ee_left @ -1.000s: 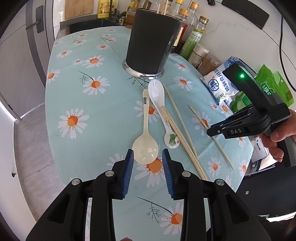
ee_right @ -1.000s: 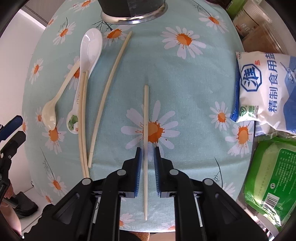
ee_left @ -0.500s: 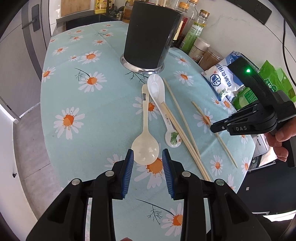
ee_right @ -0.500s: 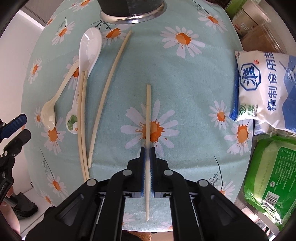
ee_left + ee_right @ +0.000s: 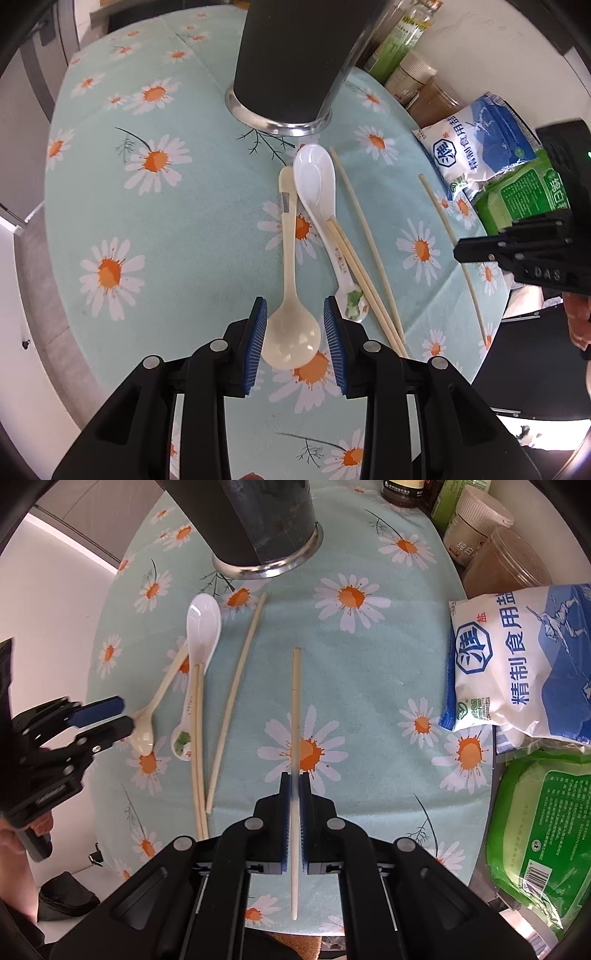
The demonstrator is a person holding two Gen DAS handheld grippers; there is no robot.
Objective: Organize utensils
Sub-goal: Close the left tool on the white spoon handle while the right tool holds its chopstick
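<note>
Right hand-held gripper (image 5: 294, 794) is pinched tight on one chopstick (image 5: 295, 709), w/ its tip pointing at the black holder (image 5: 258, 524). Left hand-held gripper (image 5: 294, 334) is wide open around the bowl of the cream spoon (image 5: 290, 295) on the counter (image 5: 184, 221). Can't see inside the holder. White spoon (image 5: 317, 184) & 3 more chopsticks (image 5: 364, 273) lie beside.
</note>
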